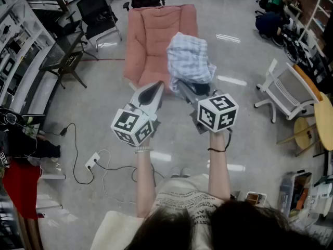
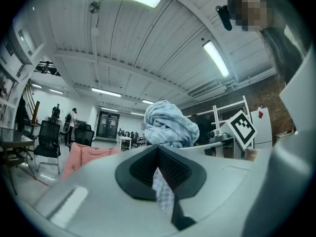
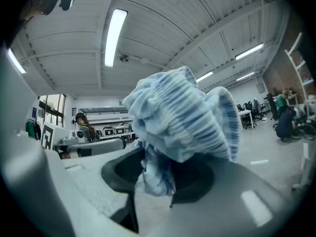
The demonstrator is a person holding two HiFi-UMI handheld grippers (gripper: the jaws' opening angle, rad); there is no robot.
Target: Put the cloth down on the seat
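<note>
Grey office floor [image 1: 93, 103], pink seat [image 1: 156, 40], left claw [image 2: 159, 162] and right claw [image 3: 158, 174] both pinching the bunched checked cloth [image 1: 188, 61]

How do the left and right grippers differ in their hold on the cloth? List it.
The left gripper pinches only a thin checked edge of the cloth, jaws almost together; the right gripper clamps a thick bunch, jaws wide apart. The bulk piles over the right gripper; the left gripper is bare. Both point level and hold the same cloth off the pink seat.
</note>
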